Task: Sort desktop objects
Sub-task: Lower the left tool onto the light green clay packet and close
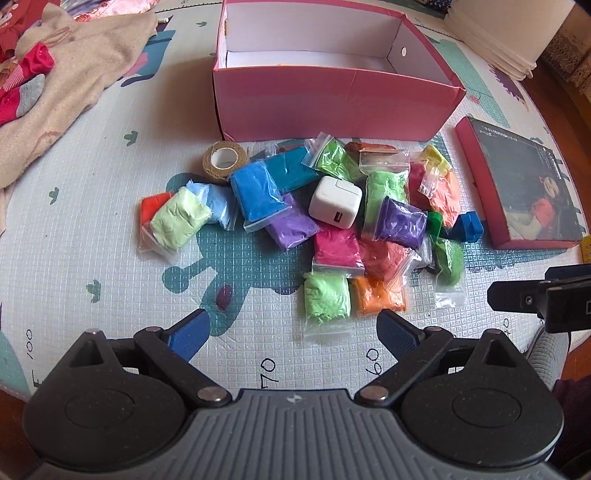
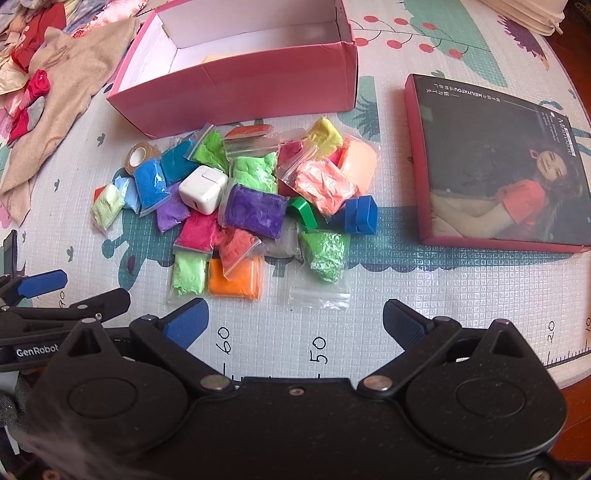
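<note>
A pile of small clay bags in many colours [image 1: 332, 214] [image 2: 240, 206] lies on the play mat in front of an open pink box [image 1: 332, 96] [image 2: 240, 92]. A white charger cube [image 1: 335, 202] [image 2: 202, 188] sits on the pile. A brown tape roll [image 1: 224, 159] [image 2: 139, 155] lies at its left. A blue block [image 1: 468, 226] [image 2: 360, 214] and a green block [image 2: 303, 211] lie at its right. My left gripper [image 1: 291, 332] and right gripper [image 2: 295, 325] are open and empty, both short of the pile.
The box lid with a photo [image 1: 528, 184] [image 2: 498, 158] lies right of the pile. Beige cloth and red clothes [image 1: 55, 74] [image 2: 55, 92] lie at the left. White stacked items [image 1: 506, 33] stand at the back right. The other gripper [image 1: 543, 295] [image 2: 48, 306] shows at each view's edge.
</note>
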